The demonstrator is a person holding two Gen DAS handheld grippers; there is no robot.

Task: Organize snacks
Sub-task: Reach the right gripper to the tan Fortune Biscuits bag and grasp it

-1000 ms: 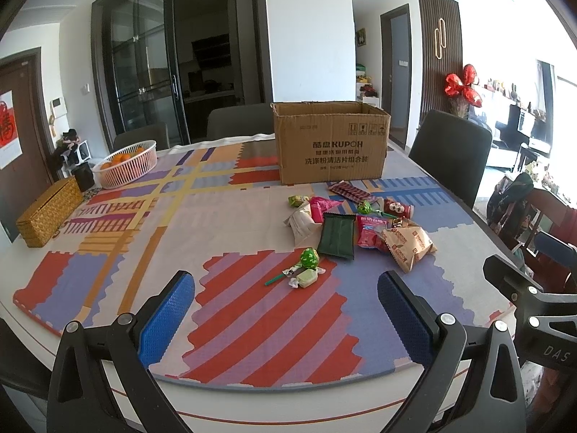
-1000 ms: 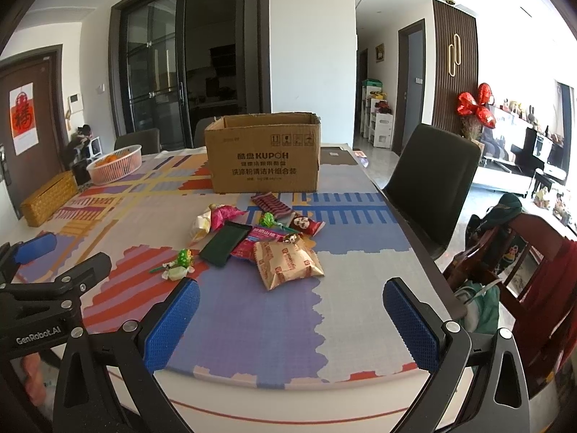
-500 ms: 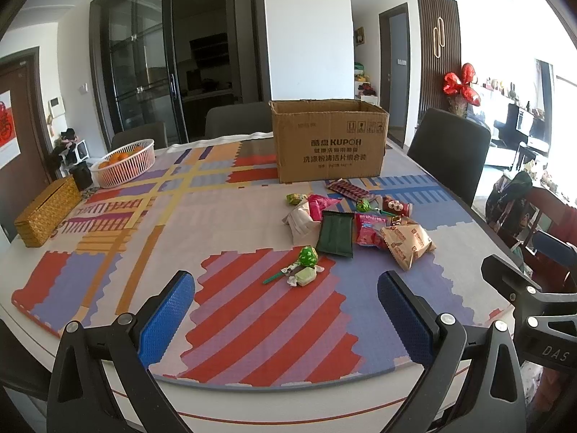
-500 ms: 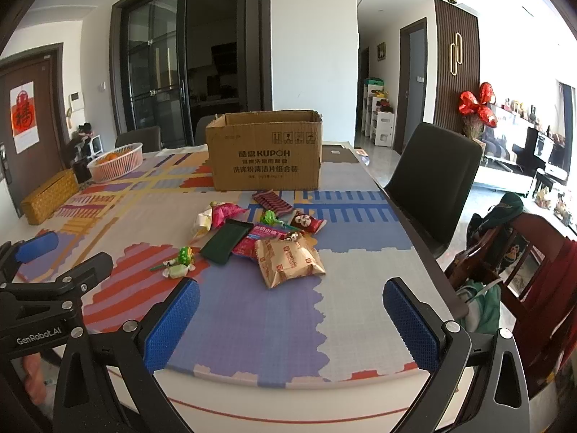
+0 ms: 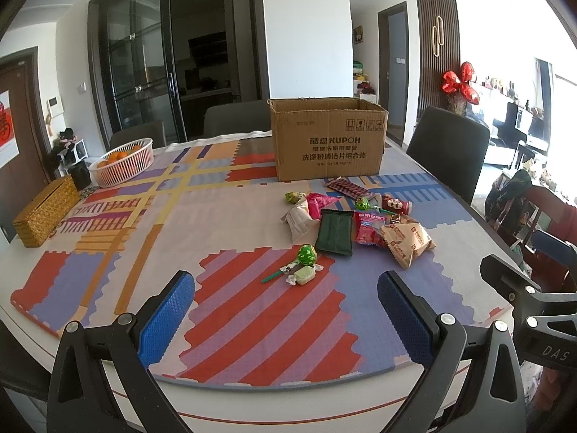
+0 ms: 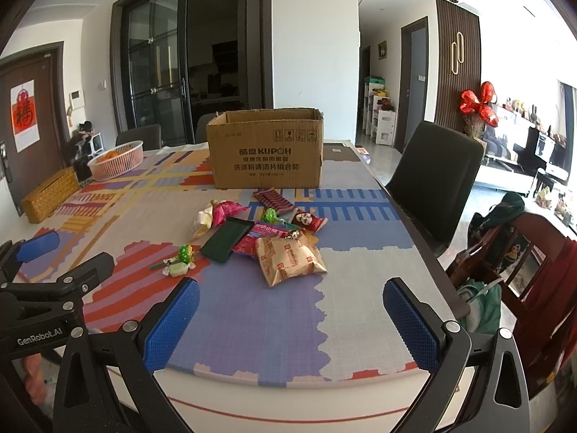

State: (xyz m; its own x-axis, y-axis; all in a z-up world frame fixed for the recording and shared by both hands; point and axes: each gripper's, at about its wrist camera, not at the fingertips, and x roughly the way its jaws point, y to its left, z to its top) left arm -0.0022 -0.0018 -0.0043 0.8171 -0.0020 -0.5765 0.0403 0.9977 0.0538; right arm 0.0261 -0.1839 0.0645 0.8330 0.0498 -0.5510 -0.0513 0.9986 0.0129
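You held the left gripper (image 5: 286, 312) at the near edge of the table (image 5: 288, 400), its 2 blue-padded fingers (image 5: 166, 319) spread wide with nothing between them. Your right gripper (image 6: 291, 319) hung just beside it at the same edge, likewise spread apart and holding nothing; its black frame showed at the right margin of the left wrist view.

The snacks lay in a loose cluster on the patterned mat (image 5: 252, 321), well ahead of both grippers and in front of the cardboard box (image 5: 326, 142). Nearest your left gripper sat a green lollipop (image 5: 305, 254) with a pale wrapped candy (image 5: 304, 275) touching it, a little apart from the rest. Beyond them a dark green packet (image 5: 335, 231) lay flat, with a red packet (image 5: 368, 229) against its right side and a tan snack bag (image 5: 407, 240) overlapping the red one. A pink packet (image 5: 319, 204) and a white wrapper (image 5: 299, 219) lay on the dark packet's left. Closer to the box you could see a striped maroon bar (image 5: 348, 188), a 2nd green lollipop (image 5: 361, 202) and a small red pouch with a face on it (image 5: 396, 204).

The box stood upright with its top open, printed side toward you; what it held was hidden. At the far left of the table stood a white basket of oranges (image 5: 124, 162) and, nearer, a woven box (image 5: 47, 211). A dark chair (image 5: 449, 151) stood at the table's right side.
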